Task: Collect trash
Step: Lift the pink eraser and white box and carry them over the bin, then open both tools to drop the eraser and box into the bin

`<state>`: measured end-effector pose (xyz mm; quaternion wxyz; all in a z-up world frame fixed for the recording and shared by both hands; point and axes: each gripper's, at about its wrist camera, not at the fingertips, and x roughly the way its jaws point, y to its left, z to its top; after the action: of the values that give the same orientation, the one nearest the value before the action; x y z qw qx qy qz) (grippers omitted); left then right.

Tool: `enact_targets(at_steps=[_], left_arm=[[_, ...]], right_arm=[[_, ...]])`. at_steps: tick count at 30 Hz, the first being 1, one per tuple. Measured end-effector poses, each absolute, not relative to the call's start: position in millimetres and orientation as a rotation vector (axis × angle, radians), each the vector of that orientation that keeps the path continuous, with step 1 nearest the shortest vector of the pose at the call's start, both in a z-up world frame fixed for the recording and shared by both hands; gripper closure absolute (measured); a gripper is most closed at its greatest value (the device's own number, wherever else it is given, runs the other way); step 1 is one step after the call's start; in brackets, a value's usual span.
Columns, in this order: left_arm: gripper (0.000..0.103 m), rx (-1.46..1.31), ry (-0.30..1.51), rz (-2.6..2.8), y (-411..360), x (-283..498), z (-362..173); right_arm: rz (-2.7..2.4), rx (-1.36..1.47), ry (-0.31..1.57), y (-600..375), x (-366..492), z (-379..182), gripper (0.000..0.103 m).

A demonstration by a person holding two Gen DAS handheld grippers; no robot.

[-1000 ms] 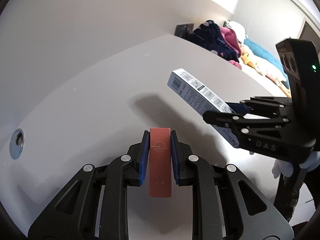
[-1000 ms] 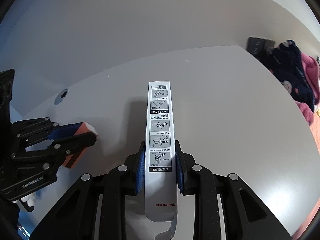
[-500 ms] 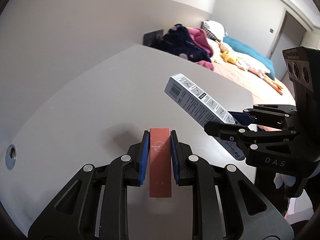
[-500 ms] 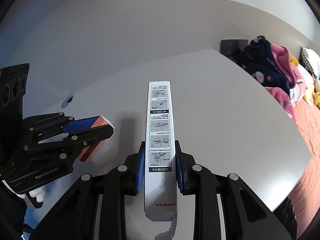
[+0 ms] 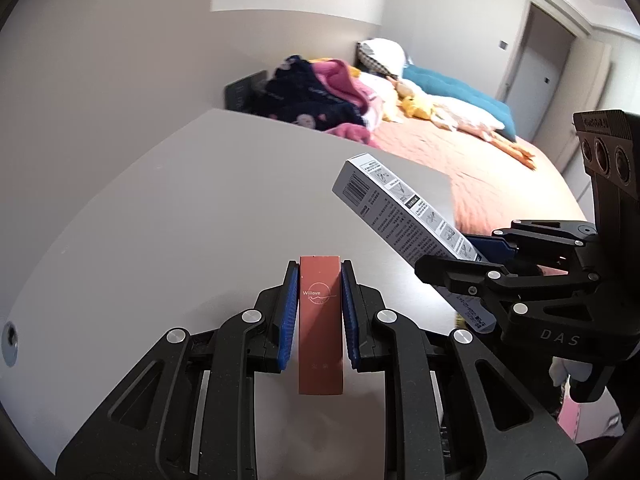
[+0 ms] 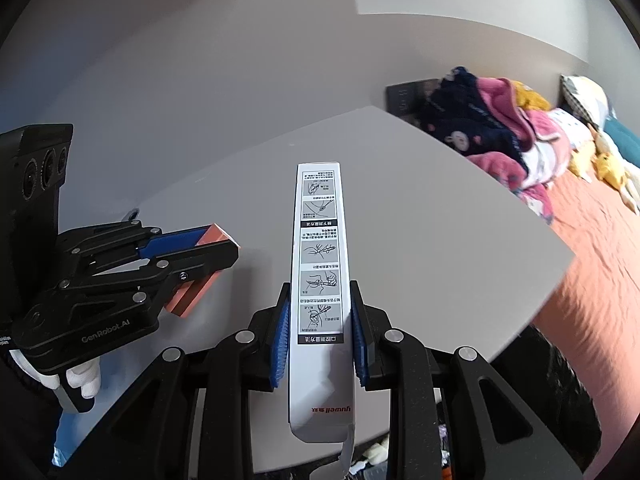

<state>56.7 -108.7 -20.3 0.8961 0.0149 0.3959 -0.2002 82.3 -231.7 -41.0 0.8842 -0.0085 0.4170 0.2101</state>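
Observation:
My left gripper (image 5: 320, 280) is shut on a small terracotta-red box (image 5: 321, 328) marked "Willove", held above the grey table (image 5: 180, 216). My right gripper (image 6: 319, 304) is shut on a long white carton (image 6: 320, 264) with printed instruction pictures, also held above the table. In the left wrist view the white carton (image 5: 400, 208) and the right gripper (image 5: 476, 264) are at the right. In the right wrist view the left gripper (image 6: 212, 248) with the red box (image 6: 200, 280) is at the left.
The grey table (image 6: 440, 220) ends at a right edge with a bed (image 5: 460, 152) in an orange cover beyond it. Clothes and pillows (image 5: 332, 92) are piled at the bed's head. A metal grommet (image 5: 8, 338) sits at the table's left. A door (image 5: 536, 76) is at the far right.
Both grippers have swung to the right with their boxes still held. The bed and door have come into view, and the table grommet has slid to the left edge.

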Motion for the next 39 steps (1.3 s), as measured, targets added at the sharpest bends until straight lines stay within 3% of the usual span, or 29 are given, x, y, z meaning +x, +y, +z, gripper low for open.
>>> enact_targets(at_steps=[39], left_arm=[[0.083,0.231,0.761,-0.851,-285.0,30.8,1.2]], right_arm=[[0.071,0.184,0.766,-410.5,-21.0,-17.3,0.075]])
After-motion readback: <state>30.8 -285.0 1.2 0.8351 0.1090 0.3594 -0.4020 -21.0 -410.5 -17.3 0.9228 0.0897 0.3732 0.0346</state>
